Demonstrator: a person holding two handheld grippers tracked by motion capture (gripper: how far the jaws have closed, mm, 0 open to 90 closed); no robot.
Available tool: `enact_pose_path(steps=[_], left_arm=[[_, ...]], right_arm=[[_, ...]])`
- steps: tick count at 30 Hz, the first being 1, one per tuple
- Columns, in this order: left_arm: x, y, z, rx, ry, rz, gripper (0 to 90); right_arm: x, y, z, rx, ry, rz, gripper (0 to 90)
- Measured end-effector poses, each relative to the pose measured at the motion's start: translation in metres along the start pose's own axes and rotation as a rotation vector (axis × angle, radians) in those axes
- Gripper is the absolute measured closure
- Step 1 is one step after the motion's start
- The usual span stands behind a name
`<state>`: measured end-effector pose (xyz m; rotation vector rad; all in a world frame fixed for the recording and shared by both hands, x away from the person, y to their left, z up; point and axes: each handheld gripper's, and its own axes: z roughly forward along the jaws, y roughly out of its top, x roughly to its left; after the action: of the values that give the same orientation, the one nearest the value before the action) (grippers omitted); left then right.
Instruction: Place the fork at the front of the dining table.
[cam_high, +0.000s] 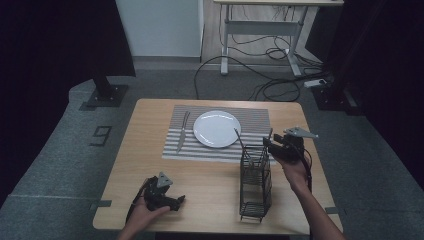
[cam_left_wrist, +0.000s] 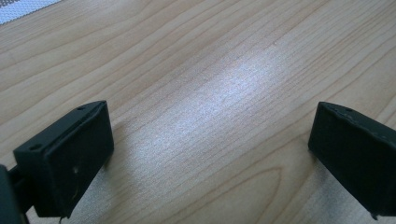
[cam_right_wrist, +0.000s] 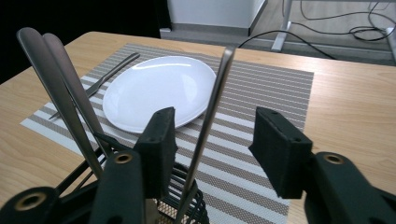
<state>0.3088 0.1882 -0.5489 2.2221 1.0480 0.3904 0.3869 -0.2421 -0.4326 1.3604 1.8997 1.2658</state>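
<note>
Plate (cam_right_wrist: 156, 91) beyond utensil handle (cam_right_wrist: 210, 112)

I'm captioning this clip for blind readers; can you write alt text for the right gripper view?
The right gripper, jaws open, straddles an upright metal utensil handle standing in a black wire caddy. Two more handles lean at the left. Beyond lie a white plate and a fork on a striped placemat.

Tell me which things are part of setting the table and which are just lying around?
Part of the job: cutlery handle between the right tool's open jaws, wire holder, plate, placemat, fork.

Just lying around: cables on the floor, desk behind.
</note>
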Motion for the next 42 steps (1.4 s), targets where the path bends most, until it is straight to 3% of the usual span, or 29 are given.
enact_pose_path(steps=[7, 12, 22, 35, 39, 42], left_arm=[[0.000, 0.000, 0.000, 0.001, 0.000, 0.001, 0.0], [0.000, 0.000, 0.000, 0.000, 0.000, 0.000, 0.0], [0.000, 0.000, 0.000, 0.000, -0.001, 0.000, 0.0], [0.000, 0.000, 0.000, 0.000, -0.001, 0.000, 0.0], [0.000, 0.000, 0.000, 0.000, -0.001, 0.000, 0.0], [0.000, 0.000, 0.000, 0.000, 0.000, 0.000, 0.0]], right_arm=[[-0.001, -0.002, 0.010, 0.020, 0.044, 0.023, 65.4], [0.001, -0.001, 0.009, 0.010, 0.045, 0.018, 79.5], [0.012, -0.005, -0.006, -0.031, 0.078, -0.037, 82.7], [0.018, -0.005, -0.009, -0.005, 0.116, -0.070, 82.7], [0.023, -0.007, -0.009, 0.021, 0.115, -0.112, 82.5], [0.023, -0.010, -0.008, 0.033, 0.116, -0.115, 82.6]])
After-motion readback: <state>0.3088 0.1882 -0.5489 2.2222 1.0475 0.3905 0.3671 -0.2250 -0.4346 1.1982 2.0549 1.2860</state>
